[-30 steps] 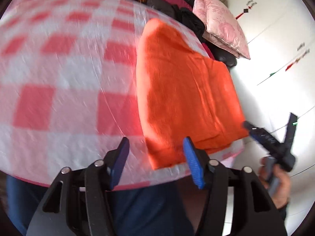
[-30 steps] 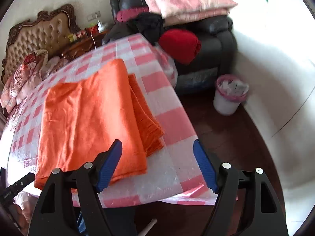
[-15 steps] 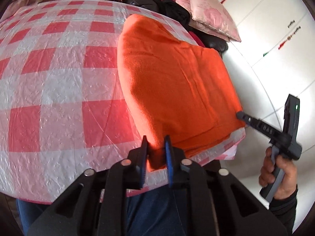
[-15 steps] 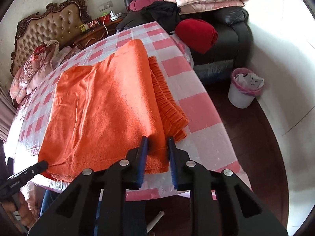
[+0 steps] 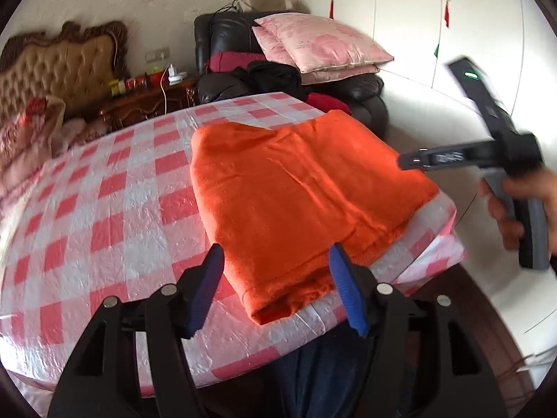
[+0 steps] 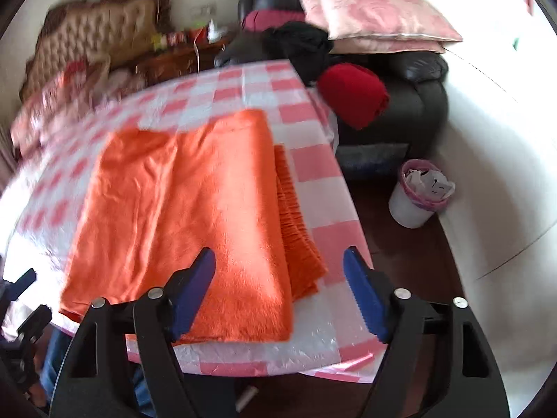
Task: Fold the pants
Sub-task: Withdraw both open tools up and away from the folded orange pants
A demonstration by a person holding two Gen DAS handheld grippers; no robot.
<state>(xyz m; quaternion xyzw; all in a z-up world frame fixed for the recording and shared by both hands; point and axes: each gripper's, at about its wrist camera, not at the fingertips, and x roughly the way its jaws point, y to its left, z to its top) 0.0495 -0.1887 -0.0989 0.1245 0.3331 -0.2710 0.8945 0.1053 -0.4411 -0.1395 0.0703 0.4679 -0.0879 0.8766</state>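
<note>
The orange pants (image 5: pixel 296 191) lie folded into a thick rectangle on the checked desk (image 5: pixel 104 209), at its near corner, with a ribbed edge of a lower layer showing along the side toward the armchair (image 6: pixel 400 104). Both claws have just been opening, and nothing is between the blue pads of either one now. The left claw (image 5: pixel 275 285) stands wide, just off the near folded corner of the pants; the right claw (image 6: pixel 278 292) stands wide above the near hem on the armchair side. My reading is that a fold has just been laid down and let go.

If one more fold is wanted, the next move calls for both claws to pinch the near hem through all layers and carry it toward the far end of the pants without dragging the stack off the desk edge; otherwise the step is to square up the ribbed edge that sticks out.

On the floor beside the armchair stands a white bin (image 6: pixel 417 198) with a pink liner, holding what looks like crumpled paper, though the view is blurred.
</note>
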